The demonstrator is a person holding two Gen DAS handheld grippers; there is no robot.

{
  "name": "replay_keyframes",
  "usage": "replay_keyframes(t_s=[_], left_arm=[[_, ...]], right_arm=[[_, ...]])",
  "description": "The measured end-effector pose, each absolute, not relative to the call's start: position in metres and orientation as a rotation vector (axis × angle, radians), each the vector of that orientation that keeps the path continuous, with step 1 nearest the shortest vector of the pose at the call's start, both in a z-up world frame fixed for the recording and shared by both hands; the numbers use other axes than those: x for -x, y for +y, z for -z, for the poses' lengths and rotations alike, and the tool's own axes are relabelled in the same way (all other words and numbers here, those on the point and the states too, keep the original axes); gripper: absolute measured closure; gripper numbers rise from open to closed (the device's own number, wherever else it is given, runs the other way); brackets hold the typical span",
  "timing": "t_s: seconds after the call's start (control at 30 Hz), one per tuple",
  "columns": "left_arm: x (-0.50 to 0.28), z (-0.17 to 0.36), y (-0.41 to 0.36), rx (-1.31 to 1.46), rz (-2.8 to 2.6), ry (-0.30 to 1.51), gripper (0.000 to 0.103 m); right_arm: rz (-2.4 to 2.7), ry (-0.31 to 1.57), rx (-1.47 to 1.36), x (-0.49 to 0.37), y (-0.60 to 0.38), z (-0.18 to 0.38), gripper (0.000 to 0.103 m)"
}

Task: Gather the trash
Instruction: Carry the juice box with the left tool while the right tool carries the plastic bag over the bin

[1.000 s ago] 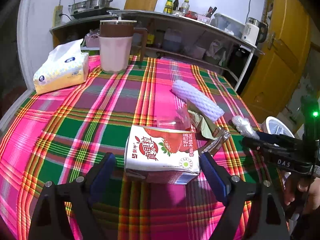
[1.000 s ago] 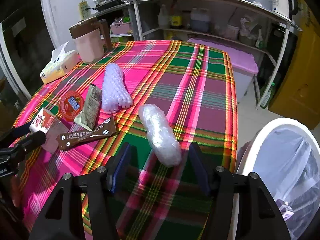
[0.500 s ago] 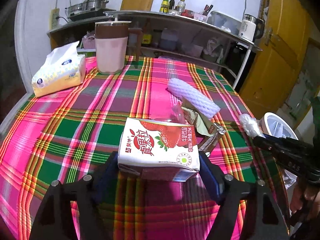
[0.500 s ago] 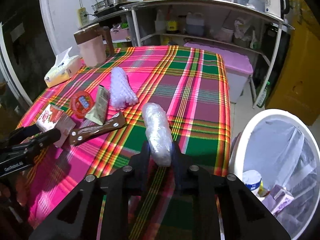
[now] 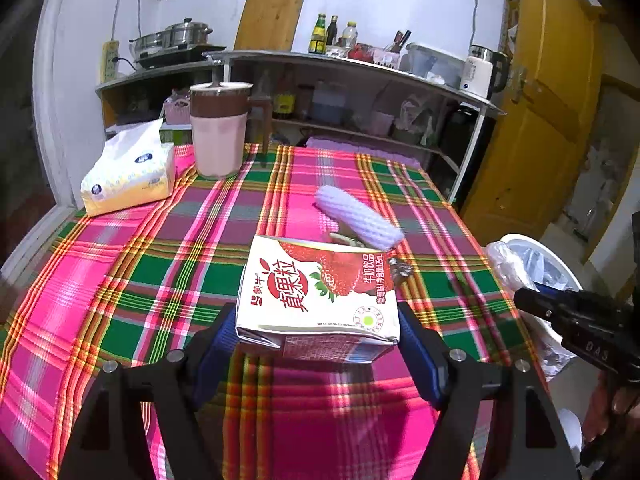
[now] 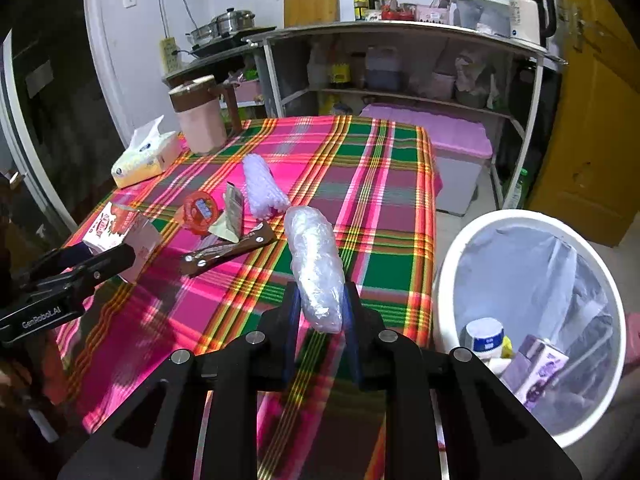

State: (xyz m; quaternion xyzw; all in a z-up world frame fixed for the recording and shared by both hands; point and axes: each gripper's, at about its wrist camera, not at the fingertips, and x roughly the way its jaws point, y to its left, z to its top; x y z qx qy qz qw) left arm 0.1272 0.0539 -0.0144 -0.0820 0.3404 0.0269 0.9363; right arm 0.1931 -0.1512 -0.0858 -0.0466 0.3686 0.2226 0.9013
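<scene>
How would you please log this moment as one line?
left gripper: shut on milk carton | right gripper: shut on plastic wrap | bin: beside table

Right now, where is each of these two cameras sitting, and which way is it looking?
Left wrist: on the left tool, looking along it at the gripped strawberry milk carton and plaid table; the right tool shows at right.
Right wrist: on the right tool, looking at the gripped plastic bundle and white bin; the left tool shows at left.
Shared: carton, table, white foam net, tissue pack.
</scene>
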Motion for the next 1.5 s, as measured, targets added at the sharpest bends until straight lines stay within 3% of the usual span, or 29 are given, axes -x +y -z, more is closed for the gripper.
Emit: replay_keyframes(t_s=[1.5], left_arm=[[-0.14, -0.01, -0.104, 0.035, 0.257, 0.679, 0.027]], right_arm=[[-0.253, 0.72, -0.066, -0.144, -0.268, 0.073, 0.081]])
